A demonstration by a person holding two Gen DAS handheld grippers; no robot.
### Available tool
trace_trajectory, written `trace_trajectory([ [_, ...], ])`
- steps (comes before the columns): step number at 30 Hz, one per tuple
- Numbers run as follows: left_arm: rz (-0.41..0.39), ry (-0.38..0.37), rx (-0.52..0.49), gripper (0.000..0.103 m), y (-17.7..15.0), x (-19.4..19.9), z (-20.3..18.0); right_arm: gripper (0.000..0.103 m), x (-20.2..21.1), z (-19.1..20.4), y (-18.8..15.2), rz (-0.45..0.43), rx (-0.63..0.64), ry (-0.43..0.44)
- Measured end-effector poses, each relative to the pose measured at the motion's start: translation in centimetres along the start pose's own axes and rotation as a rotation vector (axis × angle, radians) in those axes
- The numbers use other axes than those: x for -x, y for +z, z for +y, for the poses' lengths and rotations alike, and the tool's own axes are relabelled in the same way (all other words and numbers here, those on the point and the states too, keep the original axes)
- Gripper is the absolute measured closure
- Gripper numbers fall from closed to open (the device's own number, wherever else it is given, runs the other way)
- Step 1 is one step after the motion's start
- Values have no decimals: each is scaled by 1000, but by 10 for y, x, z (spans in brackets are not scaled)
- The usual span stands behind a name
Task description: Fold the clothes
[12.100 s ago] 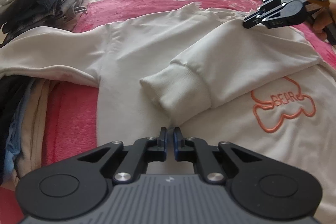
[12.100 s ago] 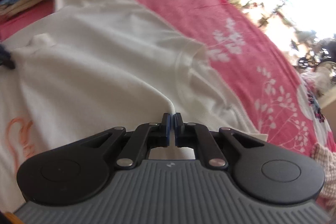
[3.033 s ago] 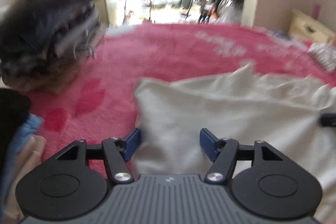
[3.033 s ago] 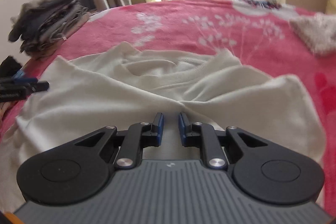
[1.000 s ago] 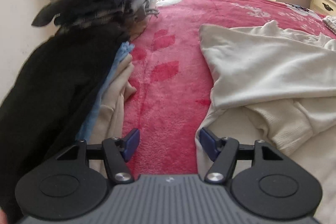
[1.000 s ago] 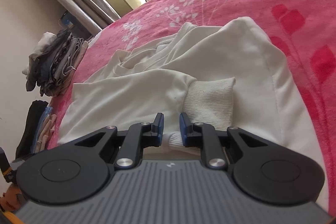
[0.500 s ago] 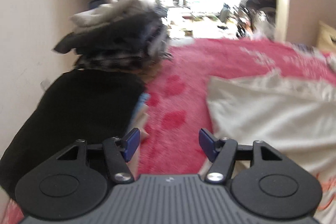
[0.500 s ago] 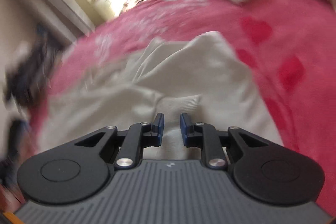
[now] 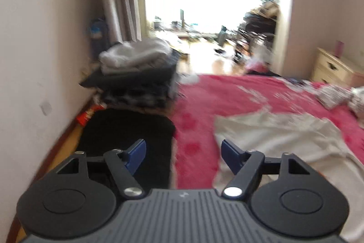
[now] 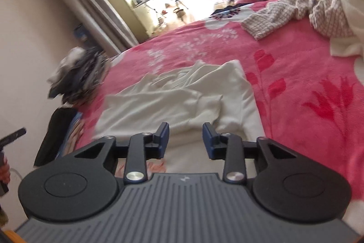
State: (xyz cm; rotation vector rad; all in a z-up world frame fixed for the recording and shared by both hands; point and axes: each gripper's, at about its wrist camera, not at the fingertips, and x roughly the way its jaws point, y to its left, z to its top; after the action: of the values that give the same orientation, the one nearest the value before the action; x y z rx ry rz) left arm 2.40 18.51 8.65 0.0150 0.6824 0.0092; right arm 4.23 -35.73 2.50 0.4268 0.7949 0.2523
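A cream sweatshirt (image 10: 177,99) lies on the pink bedspread with both sleeves folded across its body, and its ribbed cuff (image 10: 210,104) rests near the middle. In the left wrist view the sweatshirt (image 9: 284,140) spreads out at the lower right. My left gripper (image 9: 183,153) is open, raised above the bed's left edge, with nothing between its fingers. My right gripper (image 10: 185,137) is open too, held above the sweatshirt's near part with nothing in it. A bit of orange print (image 10: 157,166) shows just under the right gripper.
A stack of folded dark and grey clothes (image 9: 136,74) stands at the bed's far left, with a black garment (image 9: 127,136) in front of it. Checked and white clothes (image 10: 307,10) lie in a heap at the far right. A wall runs along the left.
Both grippers have risen and pulled back from the sweatshirt. My right gripper has opened wider from a narrow gap. The left gripper stays open and now looks higher over the bed's left edge.
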Motion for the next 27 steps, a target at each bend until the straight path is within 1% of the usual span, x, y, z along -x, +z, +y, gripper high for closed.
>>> trace_trajectory([
  [2, 48, -56, 8, 29, -13, 6, -4, 60, 20, 7, -9, 9, 5, 7],
  [6, 167, -159, 34, 29, -47, 1, -17, 52, 55, 12, -36, 33, -18, 8],
  [8, 223, -196, 35, 29, -64, -5, -26, 45, 70, 10, -52, 44, -45, -11],
  [9, 250, -213, 34, 29, -73, -8, -30, 44, 76, 9, -60, 47, -51, -27],
  [11, 292, -237, 27, 29, -88, -14, -39, 39, 84, 8, -73, 45, -39, -64],
  [12, 299, -237, 18, 29, -94, -15, -43, 37, 85, 10, -76, 37, -15, -86],
  [16, 307, -260, 5, 29, -105, -16, -60, 20, 92, 18, -90, 8, 81, -175],
  [17, 304, -263, -1, 29, -105, -15, -64, 19, 94, 20, -94, 0, 105, -197],
  [18, 297, -262, -13, 29, -105, -13, -69, 16, 95, 22, -94, -6, 124, -206],
  [20, 278, -260, -43, 26, -104, -8, -77, 6, 99, 30, -87, -28, 154, -220],
  [22, 259, -265, -65, 23, -102, -4, -85, 1, 106, 38, -79, -70, 186, -228],
  [25, 242, -277, -73, 20, -101, 0, -92, 1, 115, 46, -70, -131, 214, -235],
  [27, 237, -281, -77, 20, -100, 1, -95, 1, 116, 48, -65, -144, 194, -241],
])
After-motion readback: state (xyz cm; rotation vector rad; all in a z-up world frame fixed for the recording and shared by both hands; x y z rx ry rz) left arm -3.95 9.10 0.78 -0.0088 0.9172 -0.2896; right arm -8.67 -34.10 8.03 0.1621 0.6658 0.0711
